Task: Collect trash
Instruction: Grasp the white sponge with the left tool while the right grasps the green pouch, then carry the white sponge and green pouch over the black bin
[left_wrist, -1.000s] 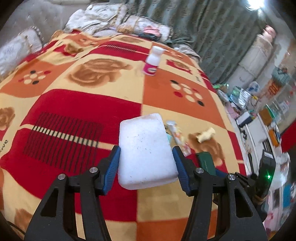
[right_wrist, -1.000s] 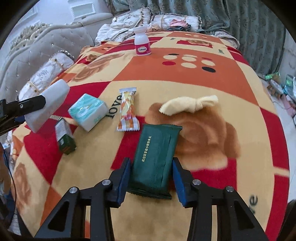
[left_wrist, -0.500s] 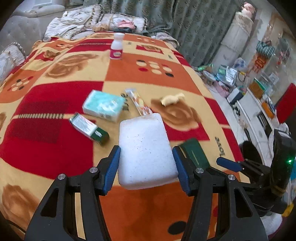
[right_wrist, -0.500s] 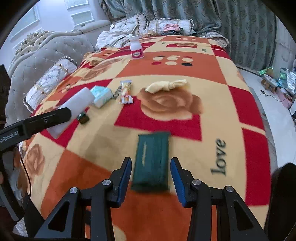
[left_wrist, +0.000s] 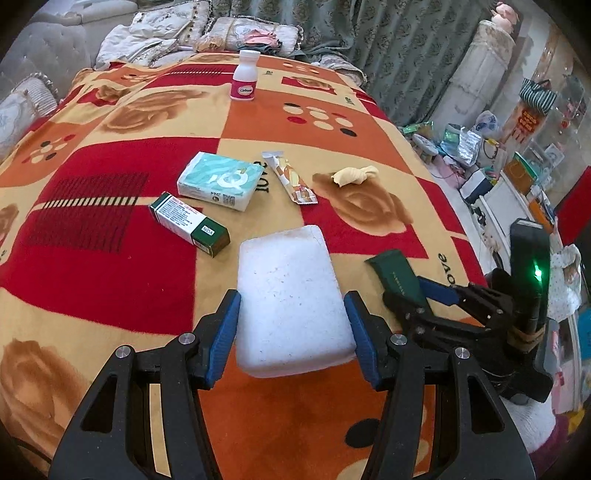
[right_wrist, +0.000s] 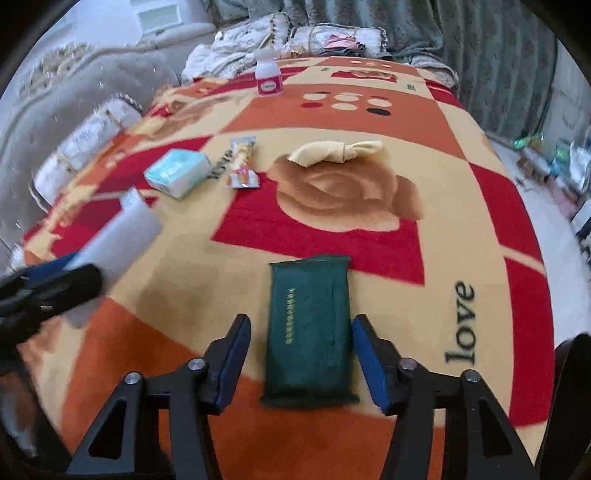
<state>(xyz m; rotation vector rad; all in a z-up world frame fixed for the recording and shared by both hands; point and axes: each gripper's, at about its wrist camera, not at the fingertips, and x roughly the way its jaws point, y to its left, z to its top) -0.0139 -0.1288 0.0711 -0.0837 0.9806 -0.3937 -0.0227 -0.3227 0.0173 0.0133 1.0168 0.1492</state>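
My left gripper (left_wrist: 293, 332) is shut on a white foam block (left_wrist: 288, 299) and holds it above the bed. My right gripper (right_wrist: 301, 350) has its jaws apart on either side of a dark green wipes pack (right_wrist: 310, 328), with gaps at both pads; whether the pack rests on the blanket I cannot tell. The pack and right gripper show at the right in the left wrist view (left_wrist: 397, 277). On the blanket lie a teal tissue pack (left_wrist: 219, 181), a green and white box (left_wrist: 188, 223), an orange snack wrapper (left_wrist: 291, 181) and a knotted yellow cloth (left_wrist: 354, 175).
A white bottle with a pink label (left_wrist: 245, 75) stands far back on the red and orange blanket (left_wrist: 92, 258). Pillows and bedding (left_wrist: 236, 29) lie at the head. The bed's right edge drops to a cluttered floor (left_wrist: 480, 155). A grey padded headboard (right_wrist: 55, 85) is at left.
Both grippers have pulled back toward the foot of the bed. The right gripper's jaws have opened wider around the green pack. The left gripper keeps hold of the foam block.
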